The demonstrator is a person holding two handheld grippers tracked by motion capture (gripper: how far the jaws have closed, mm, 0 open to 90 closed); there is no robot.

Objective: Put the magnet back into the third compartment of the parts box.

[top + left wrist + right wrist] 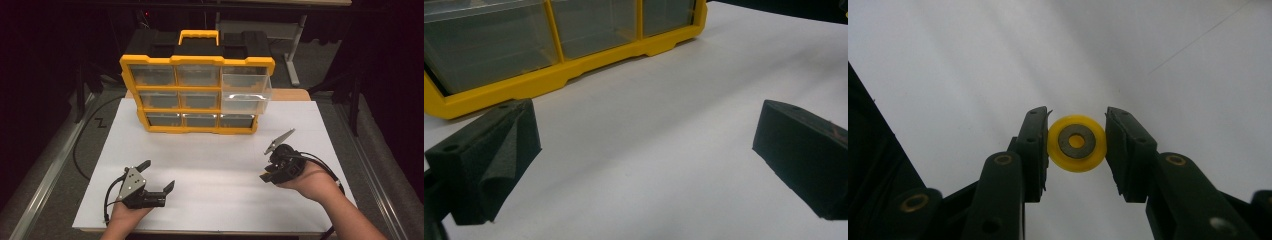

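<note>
White tabletop (210,165), bare across the middle. Standing on it at the far edge, well ahead of both grippers: yellow-framed organizer (197,95) with clear drawers, one drawer (246,93) at upper right pulled out. Nearer the left gripper (156,176) than the right gripper (268,161).

Glossy yellow plastic wheel (1077,143) with matt grey metal centre; matt white paper-like table (210,160).

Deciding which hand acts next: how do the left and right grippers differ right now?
The left gripper has its jaws spread wide with bare table between them; the right gripper is shut on a small yellow wheel. In the high view the left gripper lies low over the white table, while the right gripper is tilted. Both are black and hand-held, short of the yellow organizer.
</note>
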